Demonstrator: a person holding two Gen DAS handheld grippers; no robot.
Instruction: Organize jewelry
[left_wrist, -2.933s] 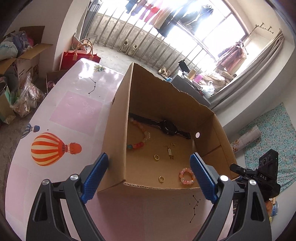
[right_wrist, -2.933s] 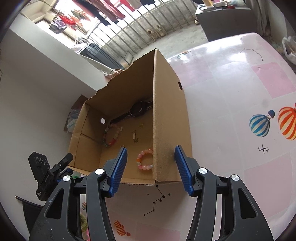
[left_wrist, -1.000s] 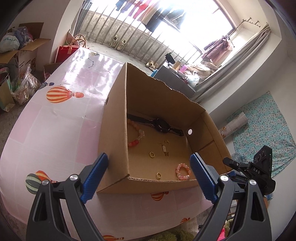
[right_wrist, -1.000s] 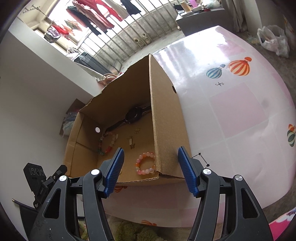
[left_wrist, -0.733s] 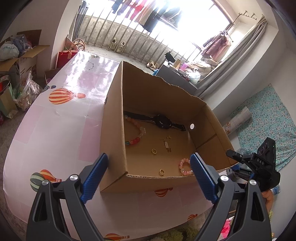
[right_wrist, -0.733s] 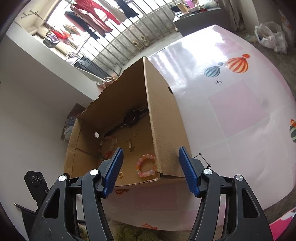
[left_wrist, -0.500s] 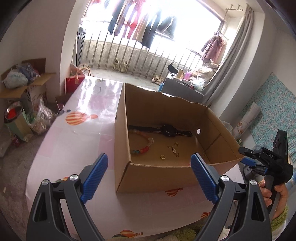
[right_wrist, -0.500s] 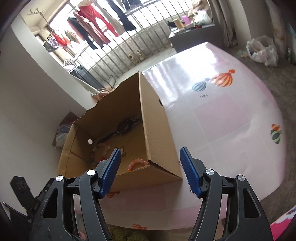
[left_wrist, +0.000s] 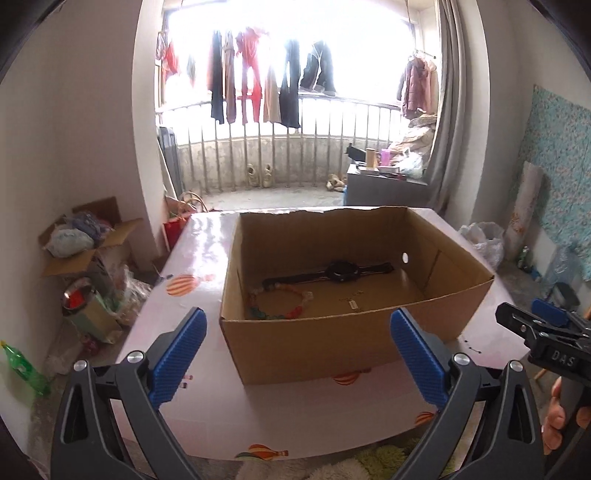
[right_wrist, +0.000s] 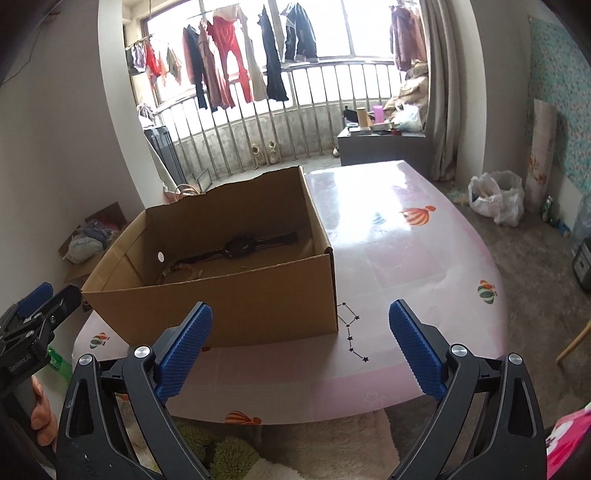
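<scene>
An open cardboard box (left_wrist: 317, 343) (right_wrist: 236, 314) stands on the pink table. Inside lie a black watch (left_wrist: 341, 272) (right_wrist: 242, 244), a multicoloured bead bracelet (left_wrist: 280, 304) (right_wrist: 181, 267) and a small gold pendant (left_wrist: 352, 303). The near wall hides the rest of the box floor. My left gripper (left_wrist: 297, 350) is open and empty, pulled back in front of the box. My right gripper (right_wrist: 299, 341) is open and empty, back near the table's front edge by the box's right corner. Each gripper shows at the edge of the other's view, the right one (left_wrist: 543, 332) and the left one (right_wrist: 29, 314).
The pink table (right_wrist: 406, 266) has balloon prints and a glossy far end. A fluffy rug (right_wrist: 258, 450) lies below its front edge. Boxes and bags (left_wrist: 81, 251) stand on the floor at left, a white bag (right_wrist: 495, 199) at right. A balcony railing with hanging clothes (left_wrist: 266, 77) is behind.
Both grippers have pulled back and dropped lower, away from the box. The views now look across the box instead of down into it. Both stay open and empty.
</scene>
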